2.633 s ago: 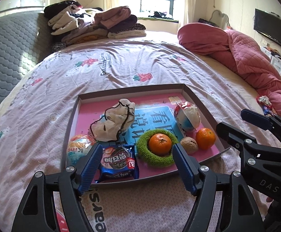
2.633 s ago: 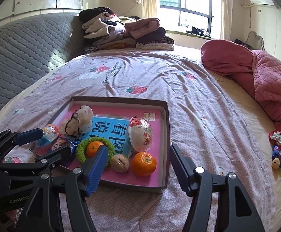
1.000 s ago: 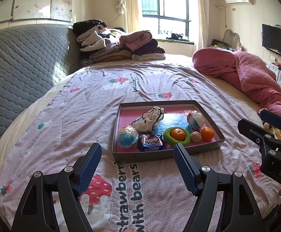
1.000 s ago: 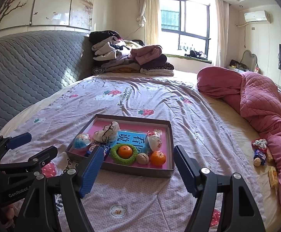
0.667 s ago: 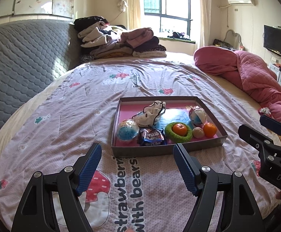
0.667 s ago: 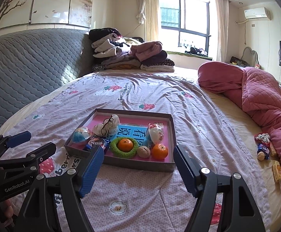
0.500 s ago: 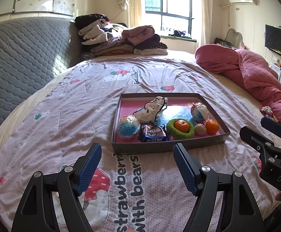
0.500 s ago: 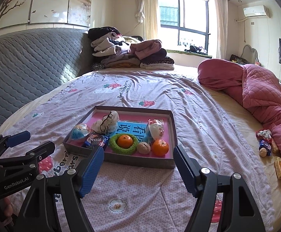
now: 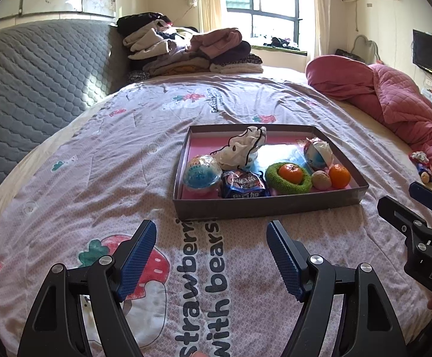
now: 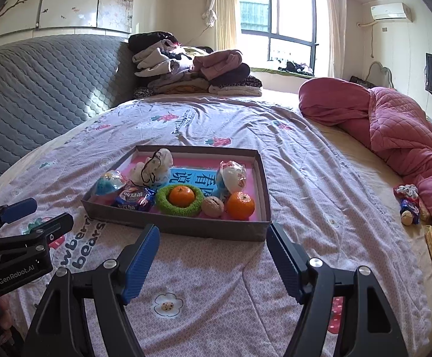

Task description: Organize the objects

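Note:
A shallow grey box (image 9: 269, 205) with a pink floor lies on the bedspread; it also shows in the right wrist view (image 10: 210, 229). In it lie a green ring (image 9: 289, 183) around an orange (image 9: 290, 172), a second orange (image 9: 339, 176), a walnut (image 9: 321, 180), a blue snack packet (image 9: 243, 188), two wrapped balls (image 9: 199, 175) and a white mask (image 9: 239, 148). My left gripper (image 9: 211, 255) is open and empty, well short of the box. My right gripper (image 10: 213, 255) is open and empty, just before the box's near wall.
A pink quilt (image 10: 400, 136) lies along the right side of the bed, with loose snacks (image 10: 409, 205) beside it. Folded clothes (image 10: 192, 71) are stacked at the far end. A grey padded headboard (image 10: 37, 89) runs along the left.
Both grippers pulled back from the box over the last seconds, then eased slightly toward it again. Both stayed open and empty. The box's contents have not moved.

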A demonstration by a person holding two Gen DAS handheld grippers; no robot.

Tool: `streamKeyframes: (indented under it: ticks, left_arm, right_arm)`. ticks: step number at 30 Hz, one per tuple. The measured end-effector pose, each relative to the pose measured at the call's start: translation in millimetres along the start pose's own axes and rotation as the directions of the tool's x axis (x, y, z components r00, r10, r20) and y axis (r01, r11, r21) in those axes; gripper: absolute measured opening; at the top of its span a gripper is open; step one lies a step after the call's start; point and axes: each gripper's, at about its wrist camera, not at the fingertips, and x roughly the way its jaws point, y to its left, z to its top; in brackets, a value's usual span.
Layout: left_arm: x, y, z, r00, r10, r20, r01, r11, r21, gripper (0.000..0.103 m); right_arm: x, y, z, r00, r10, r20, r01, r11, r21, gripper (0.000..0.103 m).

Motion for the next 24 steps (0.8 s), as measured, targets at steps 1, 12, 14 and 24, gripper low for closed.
streamKeyframes:
  ticks: [1,12,14,24]
  left_arm:
    - [2,0,-1,1.0,-0.006,-0.001,0.006,1.0,-0.002,0.078]
    - [22,-1,-14,1.0,-0.022,-0.02,0.022,1.0,-0.004,0.078]
    - [25,-2,-16,0.999,-0.022,-0.025,0.022,1.0,-0.002,0.078]
    - [40,0,-26,0.998,-0.034,-0.049,0.033,0.999,-0.015,0.078]
  right_arm:
    - [1,0,-1,1.0,-0.001,-0.002,0.001,1.0,-0.003,0.074]
    - [15,-9,-19,1.0,-0.017,-0.007,0.017,1.0,0.024,0.074]
    - [17,-11,-21,1.0,-0.012,-0.007,0.012,0.999,0.031,0.074]
    - [27,-14,-31,1.0,-0.013,-0.021,0.014,0.999,0.051,0.074]
